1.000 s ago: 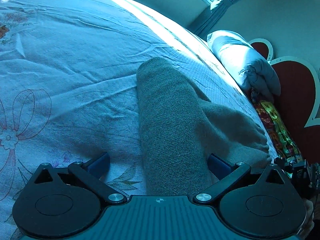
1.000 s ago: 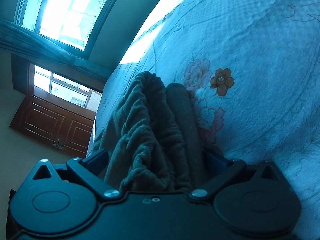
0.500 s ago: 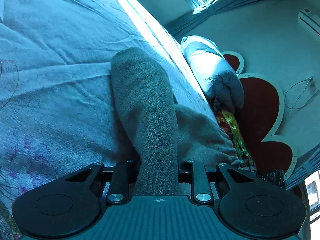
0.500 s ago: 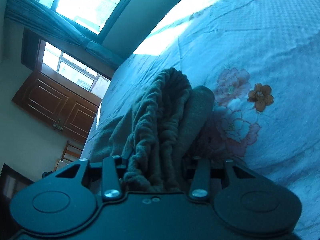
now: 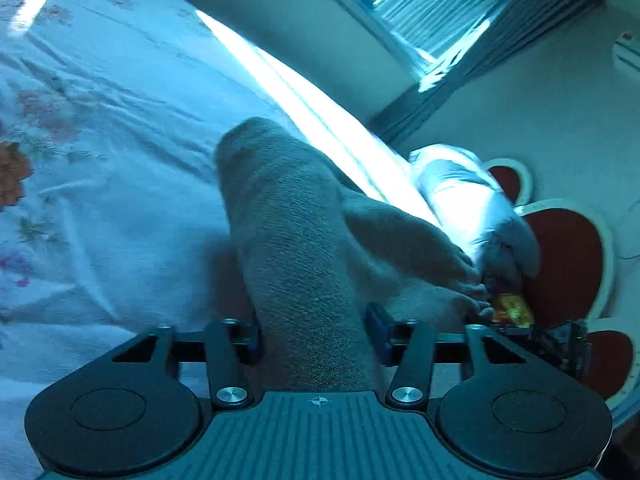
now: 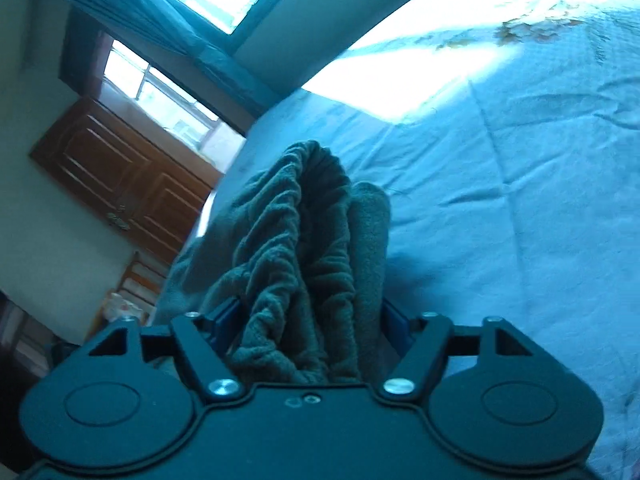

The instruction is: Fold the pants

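Cloth, plastic and wood in a bedroom

The pants (image 5: 296, 248) were a thick grey-green cloth with a soft, fuzzy, matt nap, and in the right wrist view their gathered waistband (image 6: 292, 264) looked rough and ribbed. The left gripper (image 5: 316, 338) and the right gripper (image 6: 312, 326) had matt black plastic bodies with small shiny metal screws, and the jaws carried blue pads. The bed (image 5: 120, 168) was covered with a pale cloth, matt, lightly wrinkled, with a fine woven texture and printed flowers. The pillow (image 5: 476, 208) was a smooth pale cloth. The cabinet doors (image 6: 120, 172) were brown wood with a slight gloss. The curtain (image 5: 452, 32) was a pleated cloth.
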Available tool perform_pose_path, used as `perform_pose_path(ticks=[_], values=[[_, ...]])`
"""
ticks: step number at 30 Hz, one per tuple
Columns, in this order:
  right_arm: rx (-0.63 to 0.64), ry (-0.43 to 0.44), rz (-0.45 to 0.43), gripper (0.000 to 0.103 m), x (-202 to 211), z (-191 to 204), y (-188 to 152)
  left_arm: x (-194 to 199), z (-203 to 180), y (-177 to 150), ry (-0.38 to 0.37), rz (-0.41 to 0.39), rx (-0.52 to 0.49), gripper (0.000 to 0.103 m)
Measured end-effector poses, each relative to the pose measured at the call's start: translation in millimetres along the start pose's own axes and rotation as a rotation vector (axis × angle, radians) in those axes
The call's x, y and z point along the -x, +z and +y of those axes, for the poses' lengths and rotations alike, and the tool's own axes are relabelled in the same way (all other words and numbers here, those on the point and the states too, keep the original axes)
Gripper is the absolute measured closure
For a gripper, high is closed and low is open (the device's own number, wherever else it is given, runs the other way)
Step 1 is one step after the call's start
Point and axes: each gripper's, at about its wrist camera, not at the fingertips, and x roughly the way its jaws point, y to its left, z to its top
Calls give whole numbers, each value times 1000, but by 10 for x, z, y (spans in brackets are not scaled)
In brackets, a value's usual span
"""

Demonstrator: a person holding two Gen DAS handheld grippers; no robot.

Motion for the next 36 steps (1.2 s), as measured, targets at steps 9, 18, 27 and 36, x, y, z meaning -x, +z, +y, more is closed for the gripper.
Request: perform_pose_path(ticks=[9,18,27,36], values=[[64,25,-191,8,449,77,-291,442,40,-210,91,-156,-123,4],[202,-143,-96,6,637,547,-567,663,-233,-448,323,-130,-187,0],[438,-204,-233,6,1886,1262,-1598,1961,-621,-1320,349,-231,-246,0],[487,-252,-406,6,2750,1803,-2445,2981,-1203,-2293,329,-357,-265,0]])
